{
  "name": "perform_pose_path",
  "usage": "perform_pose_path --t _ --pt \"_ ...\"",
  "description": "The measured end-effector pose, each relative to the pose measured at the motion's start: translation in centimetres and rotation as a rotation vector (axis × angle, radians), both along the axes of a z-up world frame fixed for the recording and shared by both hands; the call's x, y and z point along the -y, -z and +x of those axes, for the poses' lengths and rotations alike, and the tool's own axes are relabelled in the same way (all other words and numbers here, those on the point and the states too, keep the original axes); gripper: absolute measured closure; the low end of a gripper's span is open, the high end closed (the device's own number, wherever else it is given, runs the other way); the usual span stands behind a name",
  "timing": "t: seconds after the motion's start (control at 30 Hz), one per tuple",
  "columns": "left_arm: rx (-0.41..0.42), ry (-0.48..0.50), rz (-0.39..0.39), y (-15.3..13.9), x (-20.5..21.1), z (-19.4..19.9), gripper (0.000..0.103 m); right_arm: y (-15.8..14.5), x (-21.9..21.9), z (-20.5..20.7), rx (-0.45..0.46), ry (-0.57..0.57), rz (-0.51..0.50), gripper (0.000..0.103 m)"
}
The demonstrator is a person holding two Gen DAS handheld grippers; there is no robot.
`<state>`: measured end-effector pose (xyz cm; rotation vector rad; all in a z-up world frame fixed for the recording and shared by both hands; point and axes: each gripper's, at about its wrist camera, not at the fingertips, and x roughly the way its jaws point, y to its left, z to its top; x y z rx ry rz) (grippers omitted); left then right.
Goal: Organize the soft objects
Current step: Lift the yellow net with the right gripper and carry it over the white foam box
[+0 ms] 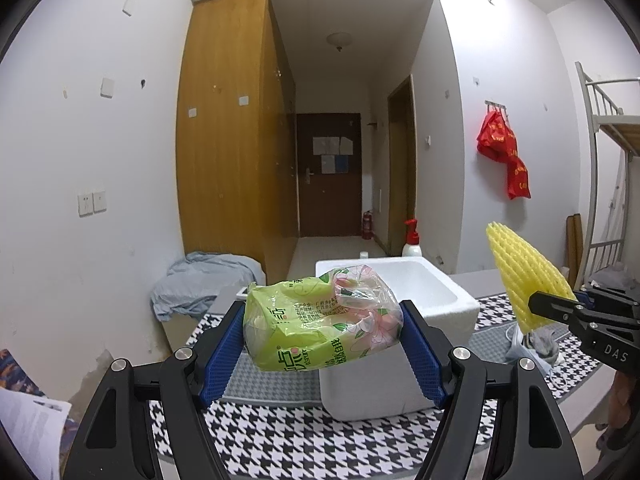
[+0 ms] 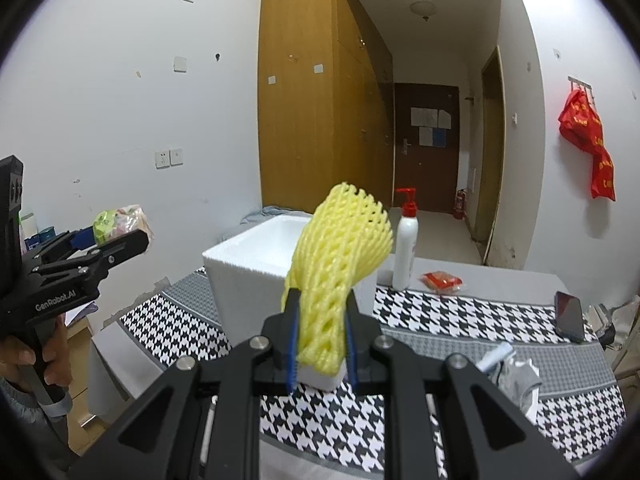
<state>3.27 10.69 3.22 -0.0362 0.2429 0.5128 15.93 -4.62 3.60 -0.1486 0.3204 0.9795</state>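
**Two hand-held grippers, each lifting a soft item over a patterned table**

The left gripper (image 1: 323,334) clamps a green plastic tissue pack (image 1: 316,322) between its blue pads, jaws set wide around it. The pack hangs in the air in front of a white foam box (image 1: 440,300); its lower edge covers part of the box's near wall. The print on the pack is too small and crumpled to read.

The right gripper (image 2: 322,344) pinches the lower end of a yellow foam net sleeve (image 2: 340,256), jaws narrow. The sleeve fans upward and hides part of the box behind it.

Both are above a black-and-white houndstooth tablecloth (image 2: 460,312). On it stand a white pump bottle (image 2: 405,252) with a red top, a small red packet (image 2: 442,282) and a dark phone (image 2: 570,316). A grey crumpled item (image 2: 516,376) lies at the right, partly hidden by the gripper's arm. A person's hand (image 2: 36,356) grips the left handle, cut off by the frame edge.
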Motion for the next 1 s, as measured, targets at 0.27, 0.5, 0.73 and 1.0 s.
perform_pose_path --t 0.27,0.5,0.73,1.0 --pt "0.014 -0.018 0.031 -1.0 -0.8 0.9 0.027 -0.4 -1.7 1.6 -0.013 -0.012 0.002 0.081" --pt "0.010 -0.017 0.052 -1.9 -1.6 1.8 0.027 -1.0 -2.9 2.9 -0.011 -0.013 0.004 0.081" --pt "0.005 -0.014 0.047 -2.0 -2.6 2.8 0.027 -1.6 -4.1 3.8 -0.009 -0.028 0.011 0.081" --pt "-0.006 -0.029 0.043 -2.0 -3.7 3.4 0.027 -1.7 -5.9 5.0 -0.029 -0.058 0.003 0.081"
